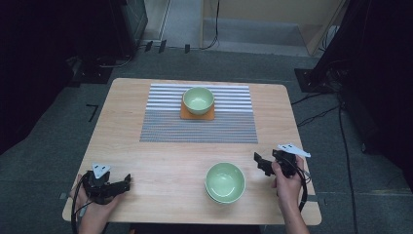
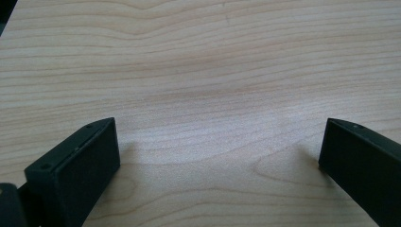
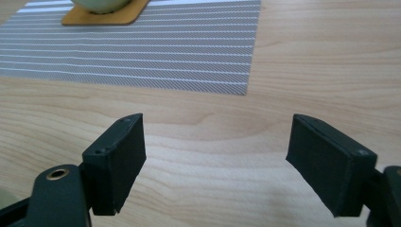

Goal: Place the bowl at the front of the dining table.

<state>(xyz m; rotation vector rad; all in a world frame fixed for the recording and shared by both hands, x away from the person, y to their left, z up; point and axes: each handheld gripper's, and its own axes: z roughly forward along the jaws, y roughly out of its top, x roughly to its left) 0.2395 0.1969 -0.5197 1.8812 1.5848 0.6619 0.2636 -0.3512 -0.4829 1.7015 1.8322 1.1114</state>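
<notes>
Right gripper (image 1: 263, 161) held just right of the near green bowl (image 1: 225, 182), jaws spread wide over bare table (image 1: 165, 161), grasping nothing. Left gripper (image 1: 122, 184) well left of that bowl, jaws likewise parted and empty. Far bowl (image 1: 198, 100) on orange coaster (image 1: 197, 115) beyond
</notes>
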